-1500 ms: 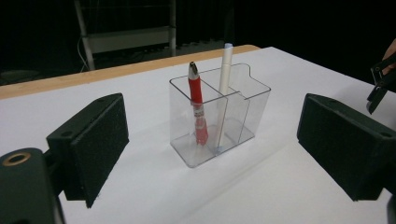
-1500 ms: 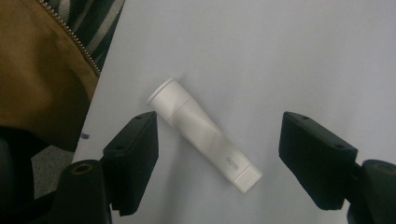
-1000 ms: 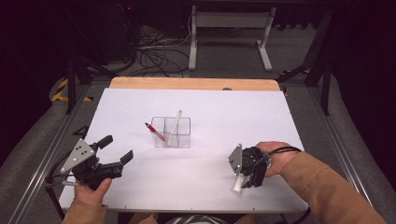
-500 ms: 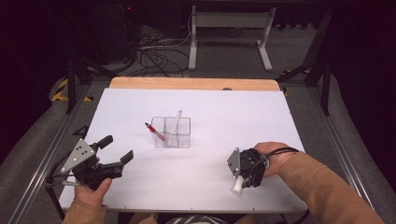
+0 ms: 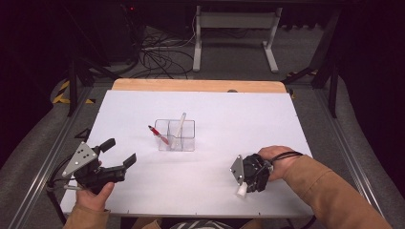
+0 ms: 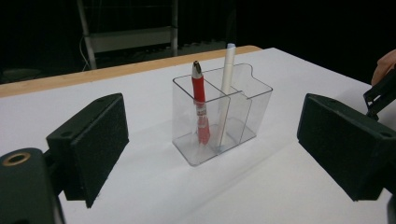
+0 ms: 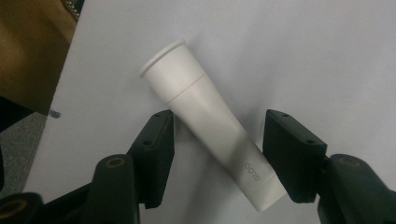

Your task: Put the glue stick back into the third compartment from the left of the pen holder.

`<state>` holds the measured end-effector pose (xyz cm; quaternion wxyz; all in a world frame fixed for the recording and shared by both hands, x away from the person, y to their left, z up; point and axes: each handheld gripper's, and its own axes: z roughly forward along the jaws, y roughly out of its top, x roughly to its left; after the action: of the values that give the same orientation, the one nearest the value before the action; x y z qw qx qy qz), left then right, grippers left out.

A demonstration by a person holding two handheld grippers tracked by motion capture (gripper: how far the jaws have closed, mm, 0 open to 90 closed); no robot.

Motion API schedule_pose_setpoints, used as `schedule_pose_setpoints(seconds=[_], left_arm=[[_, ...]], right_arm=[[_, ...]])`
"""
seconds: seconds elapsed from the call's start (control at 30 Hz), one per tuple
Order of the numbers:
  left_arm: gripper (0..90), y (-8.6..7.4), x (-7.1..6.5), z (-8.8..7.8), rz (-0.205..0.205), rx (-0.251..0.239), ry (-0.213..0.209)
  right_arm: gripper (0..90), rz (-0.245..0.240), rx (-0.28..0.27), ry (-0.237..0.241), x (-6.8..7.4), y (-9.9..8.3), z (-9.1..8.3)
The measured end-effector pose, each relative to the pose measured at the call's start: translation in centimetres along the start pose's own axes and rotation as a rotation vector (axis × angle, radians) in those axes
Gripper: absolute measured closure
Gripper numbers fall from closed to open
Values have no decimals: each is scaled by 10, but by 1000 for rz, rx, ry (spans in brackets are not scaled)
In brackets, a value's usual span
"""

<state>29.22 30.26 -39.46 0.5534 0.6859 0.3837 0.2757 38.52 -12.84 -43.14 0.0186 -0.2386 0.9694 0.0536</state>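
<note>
A white tube [image 7: 210,130] lies flat on the white table, its cap end [image 5: 241,190] poking out under my right gripper [image 5: 245,183]. That gripper [image 7: 219,120] points down over the tube, which lies slantwise between the jaws. Its jaws have just been closing and the pads [image 7: 159,154] stand right at the tube's sides; I cannot tell whether they press on it. My left gripper [image 5: 119,151] rests open at the front left and holds nothing. It [image 6: 212,121] faces a clear two-part holder [image 6: 243,116] with a red pen [image 6: 199,102] and a white pen [image 6: 228,70] inside.
The holder [image 5: 176,136] stands mid-table, the red pen [image 5: 157,134] leaning left and the white pen [image 5: 180,125] upright. A wooden strip [image 5: 198,86] edges the far side. The table's front edge [image 5: 191,213] runs close behind both hands.
The right gripper has barely shifted over the white tube. The left gripper and the holder have stayed still.
</note>
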Motion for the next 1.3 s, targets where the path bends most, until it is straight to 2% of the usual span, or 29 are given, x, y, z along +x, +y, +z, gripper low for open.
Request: schedule_pose_setpoints(seconds=[0.17, 0.2, 0.23, 0.5, 0.7, 0.87, 0.9, 0.97, 1.2, 1.3], left_arm=[[98, 0, 0, 0, -7, 1, 3], [98, 0, 0, 0, -6, 2, 2], [98, 0, 0, 0, -7, 1, 2], [98, 0, 0, 0, -7, 1, 3], [97, 0, 0, 0, -10, 0, 3], [98, 0, 0, 0, -11, 0, 2], [98, 0, 0, 0, -11, -1, 3], [98, 0, 0, 0, -16, -1, 3], [98, 0, 0, 0, -16, -1, 3], [98, 0, 0, 0, -14, -2, 5]], right_arm=[[533, -35, 26, -7, 2, 2, 3], [551, -28, 30, 1, 3, 2, 3], [568, -47, 28, -2, 3, 2, 4], [687, -62, 39, 9, 5, 3, 4], [695, -65, 36, 2, 5, 3, 4], [696, -44, 50, -3, 8, 4, 1], [696, -53, 37, -9, 7, 4, 0], [697, -42, 22, -15, 7, 3, -3], [697, 0, -71, -65, 6, -1, -20], [697, 34, -112, -87, 5, -4, -28]])
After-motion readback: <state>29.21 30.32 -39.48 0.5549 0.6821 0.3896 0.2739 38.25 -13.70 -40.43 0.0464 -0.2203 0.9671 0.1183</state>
